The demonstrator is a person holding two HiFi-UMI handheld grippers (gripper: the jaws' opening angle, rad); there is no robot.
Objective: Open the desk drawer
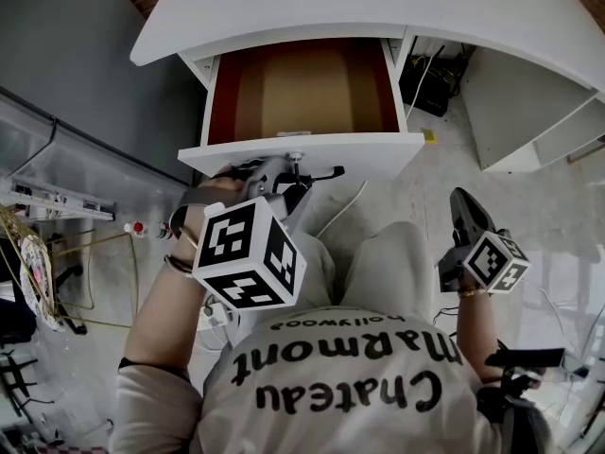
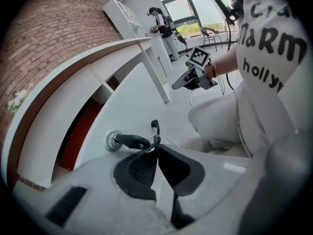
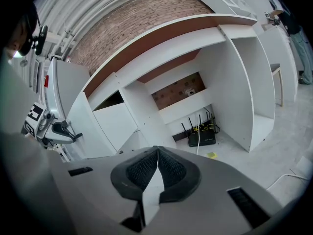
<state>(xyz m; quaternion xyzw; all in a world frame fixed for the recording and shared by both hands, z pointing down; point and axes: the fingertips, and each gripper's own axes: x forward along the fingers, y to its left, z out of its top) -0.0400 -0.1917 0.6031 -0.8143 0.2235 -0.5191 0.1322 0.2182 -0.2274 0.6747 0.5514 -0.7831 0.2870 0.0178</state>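
Note:
The white desk drawer (image 1: 378,148) stands pulled out under the desk top (image 1: 378,8), its brown bottom (image 1: 302,93) showing. A black-headed key (image 2: 131,141) sits in the lock (image 2: 113,141) on the drawer front, and a second key (image 2: 155,127) hangs from its ring. My left gripper (image 2: 155,149) is at the drawer front (image 1: 295,170), its jaws shut on the key ring. My right gripper (image 1: 461,204) hangs off to the right of the drawer, shut and empty (image 3: 157,149), pointing toward the desk's open compartments.
A black router (image 3: 201,137) with cables sits on the floor under the desk. White shelving (image 1: 558,130) stands to the right. A metal rack and wires (image 1: 38,253) lie at the left. A person (image 2: 164,26) stands far off by another white desk.

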